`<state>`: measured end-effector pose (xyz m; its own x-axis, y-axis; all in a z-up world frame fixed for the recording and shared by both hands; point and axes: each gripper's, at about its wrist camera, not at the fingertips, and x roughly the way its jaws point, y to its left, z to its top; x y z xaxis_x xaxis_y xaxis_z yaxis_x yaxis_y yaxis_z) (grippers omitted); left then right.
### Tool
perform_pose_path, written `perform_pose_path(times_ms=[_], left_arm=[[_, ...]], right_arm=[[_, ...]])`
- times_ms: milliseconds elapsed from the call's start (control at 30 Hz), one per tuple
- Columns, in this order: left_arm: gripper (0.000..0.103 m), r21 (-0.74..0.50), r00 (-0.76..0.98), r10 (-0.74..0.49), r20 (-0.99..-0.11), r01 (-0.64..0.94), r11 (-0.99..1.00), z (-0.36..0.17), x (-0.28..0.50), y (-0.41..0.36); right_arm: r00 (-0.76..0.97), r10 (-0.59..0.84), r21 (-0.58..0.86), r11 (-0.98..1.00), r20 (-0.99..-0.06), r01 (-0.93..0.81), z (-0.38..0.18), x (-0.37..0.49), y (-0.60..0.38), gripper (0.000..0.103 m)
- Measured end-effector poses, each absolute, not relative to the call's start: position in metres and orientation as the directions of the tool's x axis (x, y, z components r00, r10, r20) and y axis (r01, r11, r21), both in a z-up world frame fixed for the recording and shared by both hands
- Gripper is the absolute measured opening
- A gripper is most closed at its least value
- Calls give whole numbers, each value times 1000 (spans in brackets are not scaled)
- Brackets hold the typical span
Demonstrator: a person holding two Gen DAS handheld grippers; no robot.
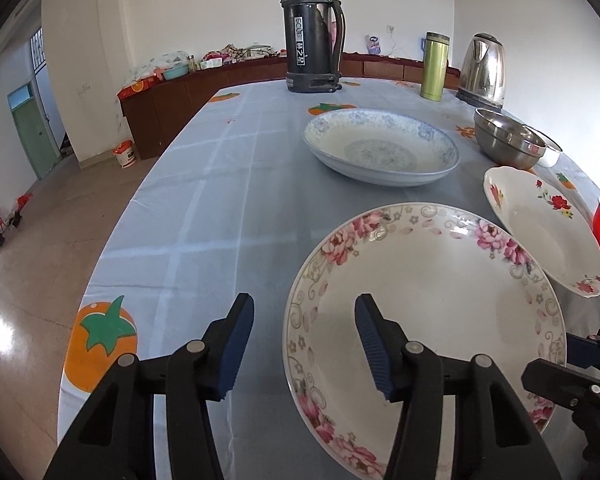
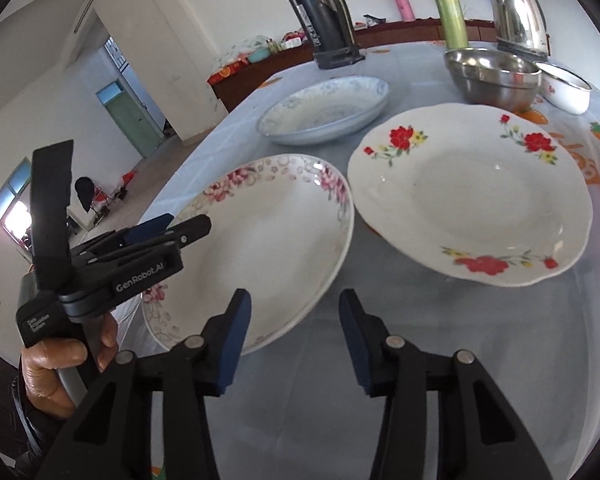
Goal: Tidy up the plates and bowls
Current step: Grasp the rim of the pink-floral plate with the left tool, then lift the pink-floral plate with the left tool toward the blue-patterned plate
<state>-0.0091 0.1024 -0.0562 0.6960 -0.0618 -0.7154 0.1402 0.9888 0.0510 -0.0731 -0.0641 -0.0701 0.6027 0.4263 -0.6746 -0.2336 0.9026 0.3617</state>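
The pink plate (image 1: 424, 320) lay flat, face up, on the bench (image 1: 204, 208) at six o'clock, round, with no long axis. The left tongs (image 1: 304, 344) straddled its nine-o'clock rim, unclenched, gripping nothing; the right tongs (image 2: 296, 340) gaped, empty, beside its three-o'clock rim. A shallow bite might slip, knocking the red-flowered plate (image 2: 472, 196) just beside it.

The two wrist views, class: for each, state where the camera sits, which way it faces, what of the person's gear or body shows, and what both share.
Left wrist: on the left gripper, facing down across the table; its fingers straddle the pink-flowered plate rim; the right gripper's tip shows at right.
Right wrist: on the right gripper, facing the red-flowered plate; the left gripper and hand show at left.
Shared: both plates, blue-patterned dish, steel bowl.
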Motion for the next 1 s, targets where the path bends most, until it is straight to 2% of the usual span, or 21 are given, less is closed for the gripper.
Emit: perform_pose_path(times_ms=[33, 200, 267, 433, 733, 1000], left_arm=[[55, 50, 693, -62, -718, 140, 989, -57, -9, 103], [53, 47, 687, -65, -724, 143, 989, -57, -6, 103], [45, 44, 679, -68, -731, 147, 988, -59, -5, 103], [35, 44, 678, -84, -730, 169, 985, -59, -5, 100], [33, -9, 681, -110, -724, 150, 989, -58, -7, 107], [33, 1, 715, -99, -692, 138, 990, -52, -18, 108]], right_arm=[[599, 426, 358, 903, -678, -236, -71, -71, -63, 39], [597, 417, 353, 907, -685, -229, -74, -67, -62, 39], [601, 412, 346, 910, -685, -230, -75, -67, -62, 39], [601, 405, 336, 913, -689, -231, -75, -65, -60, 38], [612, 384, 295, 923, -691, -245, -75, -62, -57, 38], [604, 406, 310, 914, -685, -263, -76, -65, -56, 38]])
